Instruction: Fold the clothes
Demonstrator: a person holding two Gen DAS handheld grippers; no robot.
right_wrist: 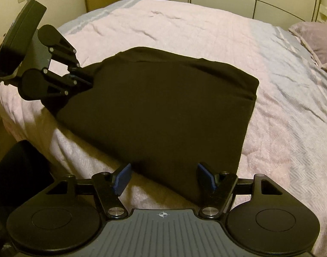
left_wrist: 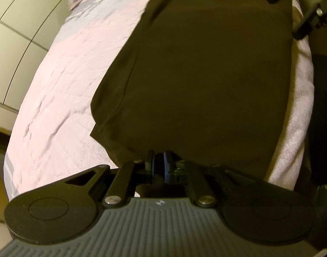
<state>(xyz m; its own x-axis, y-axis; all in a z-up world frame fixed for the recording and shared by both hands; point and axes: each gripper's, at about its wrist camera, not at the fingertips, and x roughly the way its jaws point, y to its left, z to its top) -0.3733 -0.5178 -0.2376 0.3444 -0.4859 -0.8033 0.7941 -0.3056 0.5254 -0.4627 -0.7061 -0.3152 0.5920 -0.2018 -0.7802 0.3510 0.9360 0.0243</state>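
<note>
My left claw (left_wrist: pixel 158 157) is clamped on the near edge of the folded black garment (left_wrist: pixel 206 75), which stretches up-frame across the bed (left_wrist: pixel 56 85). My right claw (right_wrist: pixel 163 176) gapes, its corner between the pads untouched. Only the right view shows the left's pinched corner lifted.

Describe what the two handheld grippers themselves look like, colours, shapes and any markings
Both are alike: the left gripper and right gripper have matte black linkage arms with silver round pivot screws, two black round discs at the base, and a grey ribbed plate between them bearing a small white crosshair mark. The fingers carry blue pads. No cables or sleeves show clearly.
</note>
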